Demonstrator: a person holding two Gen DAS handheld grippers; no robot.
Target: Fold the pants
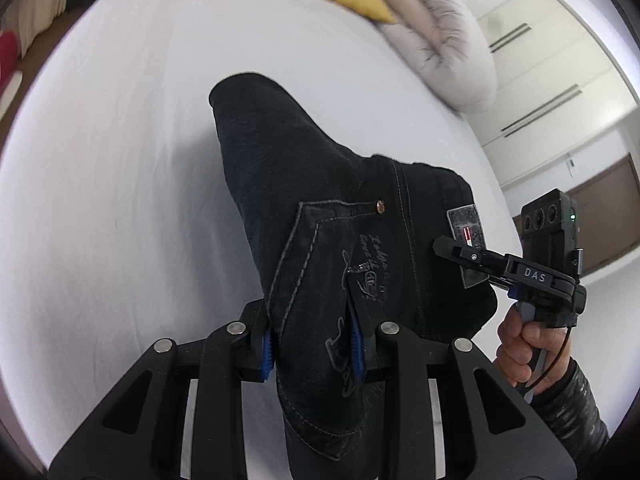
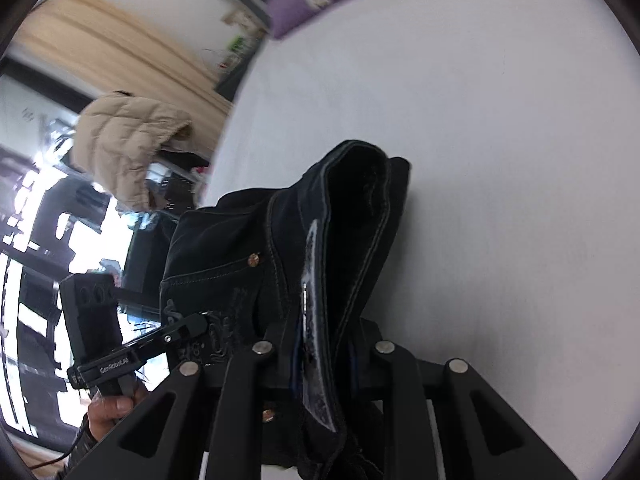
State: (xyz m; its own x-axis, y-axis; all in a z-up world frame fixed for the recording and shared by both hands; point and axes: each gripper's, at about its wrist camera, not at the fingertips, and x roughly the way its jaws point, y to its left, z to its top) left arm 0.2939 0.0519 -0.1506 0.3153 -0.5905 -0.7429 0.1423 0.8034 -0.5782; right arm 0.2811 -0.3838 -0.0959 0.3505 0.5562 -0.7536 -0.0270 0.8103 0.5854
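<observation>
Between the left gripper's (image 1: 312,344) blue pads, a fold of the black denim pants (image 1: 320,216) is clamped above the white bed sheet (image 1: 120,160); the right gripper (image 2: 322,356) pinches the waistband. The left view reads "DAS" on the right tool, the right view "GenRobot.AI" on the left. Only the right view shows beige curtains (image 2: 100,48).

Black gripper (image 1: 312,344), blue pads (image 1: 267,354)

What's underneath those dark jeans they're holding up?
Under the dark jeans lies the bed's white sheet, bare where visible. The sheet directly beneath the denim is covered, so anything there cannot be seen.
</observation>
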